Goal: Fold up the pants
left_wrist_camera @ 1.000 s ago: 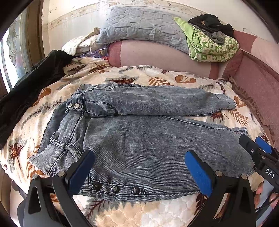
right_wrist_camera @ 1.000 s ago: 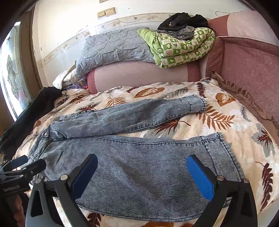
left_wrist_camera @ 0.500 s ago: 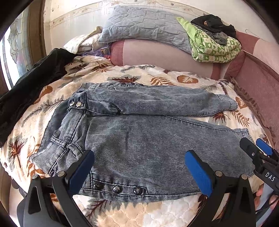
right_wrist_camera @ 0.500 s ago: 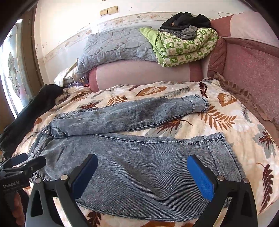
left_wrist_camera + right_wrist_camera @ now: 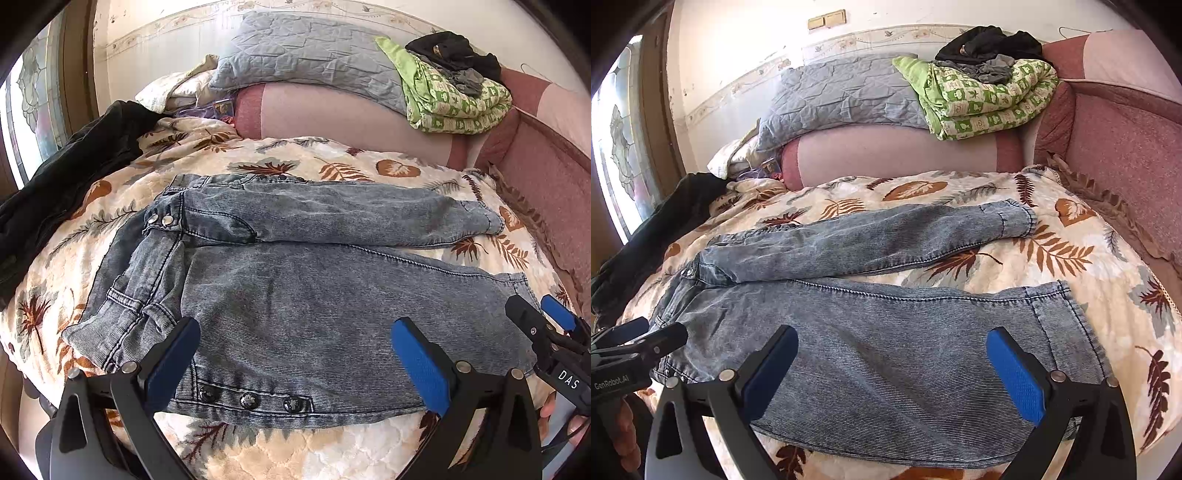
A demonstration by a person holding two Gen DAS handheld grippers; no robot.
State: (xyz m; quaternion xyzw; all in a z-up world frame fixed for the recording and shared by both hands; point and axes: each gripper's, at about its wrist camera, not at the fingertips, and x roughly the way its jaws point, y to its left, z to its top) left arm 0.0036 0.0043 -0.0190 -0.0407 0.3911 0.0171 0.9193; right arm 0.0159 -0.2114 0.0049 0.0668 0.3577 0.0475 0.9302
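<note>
Grey-blue washed jeans (image 5: 303,295) lie flat on a leaf-print bedspread (image 5: 332,166), waistband at the left, both legs running to the right, slightly spread apart. They also show in the right wrist view (image 5: 886,325). My left gripper (image 5: 295,354) is open and empty, above the near edge by the waist and the side snap buttons (image 5: 249,398). My right gripper (image 5: 892,362) is open and empty above the near leg, left of its cuff (image 5: 1067,317). Each gripper shows in the other's view: the right one (image 5: 546,325), the left one (image 5: 639,339).
A black garment (image 5: 70,184) lies at the bed's left edge. A pink bolster (image 5: 332,118), grey quilted pillow (image 5: 306,55) and a green patterned blanket (image 5: 454,99) with dark clothes stand at the back. A pink padded side (image 5: 1126,147) bounds the bed on the right.
Both grippers have pulled back and risen slightly, so the jeans sit a little lower and smaller in view. The jeans have not moved. Both grippers stay open.
</note>
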